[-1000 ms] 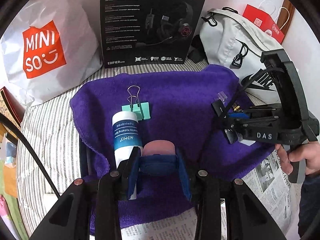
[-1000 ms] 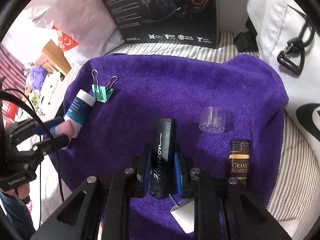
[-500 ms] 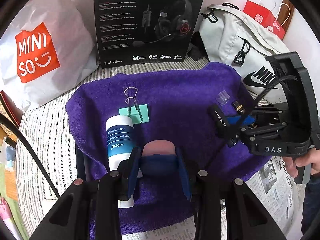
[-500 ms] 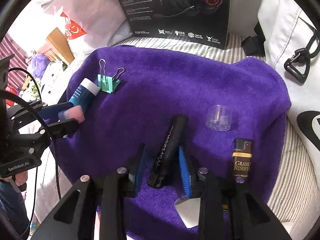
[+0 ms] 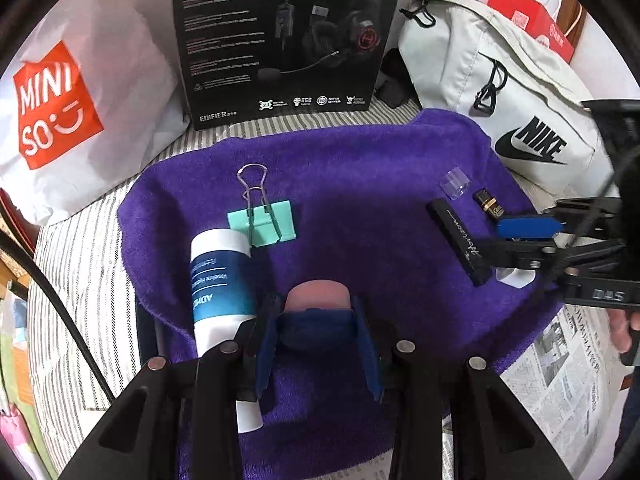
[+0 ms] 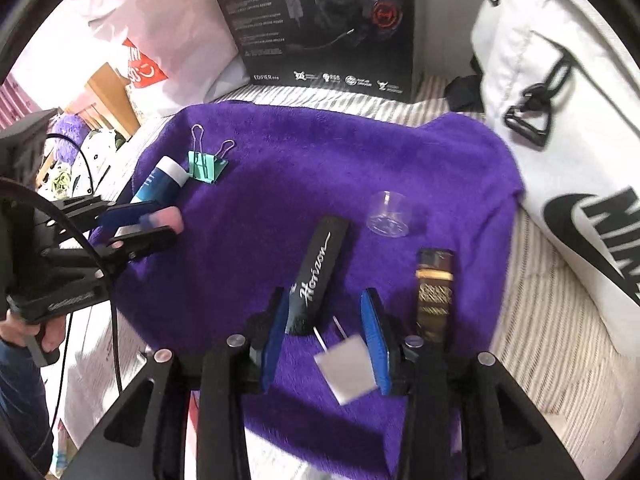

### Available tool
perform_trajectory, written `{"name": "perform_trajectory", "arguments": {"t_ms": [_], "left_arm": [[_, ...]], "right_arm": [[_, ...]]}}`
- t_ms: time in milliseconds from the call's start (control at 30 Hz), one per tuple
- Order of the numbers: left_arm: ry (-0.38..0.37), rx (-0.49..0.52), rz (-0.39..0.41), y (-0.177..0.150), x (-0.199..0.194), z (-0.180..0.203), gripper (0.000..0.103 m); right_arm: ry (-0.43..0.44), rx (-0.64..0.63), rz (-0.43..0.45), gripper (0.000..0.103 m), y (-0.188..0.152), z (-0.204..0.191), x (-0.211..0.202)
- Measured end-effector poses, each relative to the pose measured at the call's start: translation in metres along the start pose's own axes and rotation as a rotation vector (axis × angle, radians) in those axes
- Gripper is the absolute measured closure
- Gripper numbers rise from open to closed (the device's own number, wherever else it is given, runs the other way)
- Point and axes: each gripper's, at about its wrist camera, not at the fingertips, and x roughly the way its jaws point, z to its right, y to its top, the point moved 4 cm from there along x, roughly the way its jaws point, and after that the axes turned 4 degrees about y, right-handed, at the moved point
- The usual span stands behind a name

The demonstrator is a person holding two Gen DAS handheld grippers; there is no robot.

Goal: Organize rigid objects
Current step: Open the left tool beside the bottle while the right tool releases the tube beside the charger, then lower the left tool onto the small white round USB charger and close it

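My left gripper (image 5: pixel 316 320) is shut on a pink and blue eraser-like block (image 5: pixel 316 300), held above the purple towel (image 5: pixel 360 184); it also shows in the right wrist view (image 6: pixel 160 220). My right gripper (image 6: pixel 324 320) is open; the black "Horizon" bar (image 6: pixel 318 276) lies on the towel between its fingers, its near end leaning toward the left finger. The bar also shows in the left wrist view (image 5: pixel 460 240). A blue and white tube (image 5: pixel 220 272), a teal binder clip (image 5: pixel 262 220), a clear cap (image 6: pixel 388 216) and a brown "Grand Reserve" lighter (image 6: pixel 434 292) lie on the towel.
A black headset box (image 5: pixel 280 36) stands behind the towel. A white Miniso bag (image 5: pixel 60 112) is at the left, a white Nike bag (image 5: pixel 500 88) at the right. Newspaper (image 5: pixel 560 360) lies under the towel's near right edge. A small white card (image 6: pixel 348 368) lies by my right fingers.
My right gripper opened and let go of the black bar, which now lies on the towel. The right gripper drew back a little. My left gripper kept its hold on the block.
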Motion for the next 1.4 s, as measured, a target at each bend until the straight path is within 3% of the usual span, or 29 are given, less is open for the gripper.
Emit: {"name": "perform_trajectory", "arguments": {"t_ms": [100,533,600,667,733,1033,1200,1400], "left_arm": [[0.023,0.023,-0.011,-0.001,0.006,0.007,0.068],[0.060,0.044,-0.011,-0.008,0.014,0.014,0.068],[0.063,0.043,-0.014,-0.008,0.014,0.014,0.065],[0.049,0.044,-0.023,-0.010,0.014,0.016,0.050],[0.042,0.055,-0.028,-0.013,0.014,0.021,0.043],[0.072,0.017,0.020,-0.033,-0.020,0.033,0.043],[0.050,-0.005,0.073,-0.053,-0.049,0.042,0.043],[0.028,-0.026,0.068,-0.073,-0.058,0.051,0.043]], "right_arm": [[-0.011,-0.009,0.020,0.055,-0.010,0.000,-0.012],[-0.015,0.012,0.088,0.055,-0.045,0.008,-0.056],[-0.016,0.016,0.094,0.055,-0.050,0.009,-0.060],[-0.012,0.023,0.100,0.055,-0.054,0.010,-0.063],[-0.010,0.029,0.105,0.055,-0.060,0.010,-0.067],[-0.012,0.066,0.128,0.055,-0.094,0.009,-0.083],[-0.015,0.092,0.145,0.055,-0.116,0.009,-0.092],[0.002,0.132,0.158,0.055,-0.137,0.005,-0.096]]}}
